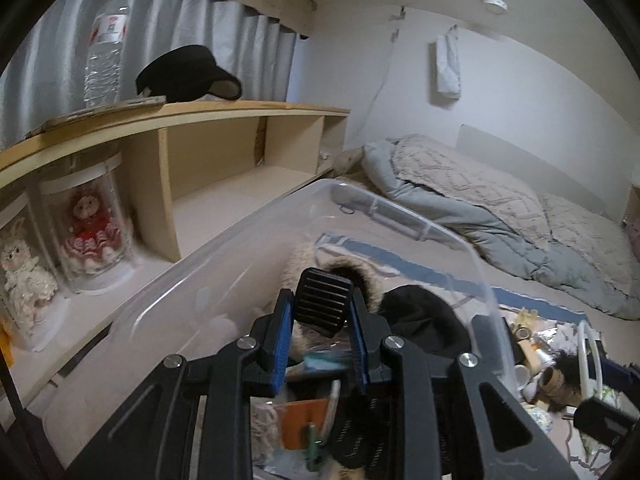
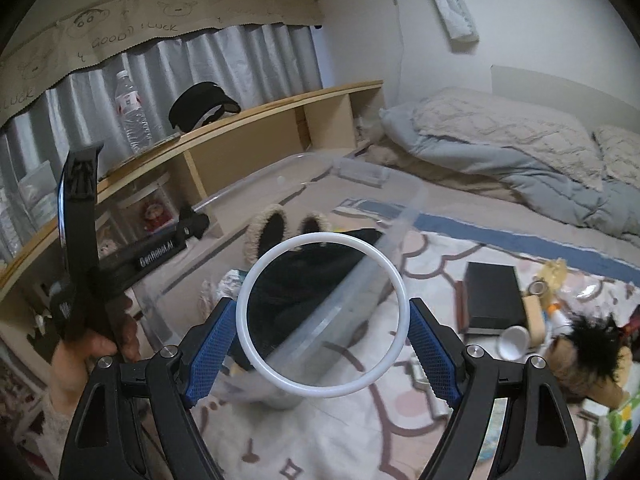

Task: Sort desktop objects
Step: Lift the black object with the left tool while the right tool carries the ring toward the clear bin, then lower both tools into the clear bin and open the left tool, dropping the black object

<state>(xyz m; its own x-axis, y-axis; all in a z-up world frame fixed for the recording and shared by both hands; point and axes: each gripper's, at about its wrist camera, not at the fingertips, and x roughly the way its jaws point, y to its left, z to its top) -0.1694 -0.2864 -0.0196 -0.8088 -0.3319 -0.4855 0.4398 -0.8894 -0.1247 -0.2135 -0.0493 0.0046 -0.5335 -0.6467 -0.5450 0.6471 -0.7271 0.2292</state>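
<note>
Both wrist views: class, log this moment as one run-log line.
left tongs: shut on black ribbed clip | right tongs: shut on white ring | clear bin: below both

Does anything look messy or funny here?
Yes. Beside the clear plastic bin, a jumble lies loose on the patterned blanket: a black box, a tape roll, a white cup on its side and a tufted toy.
</note>
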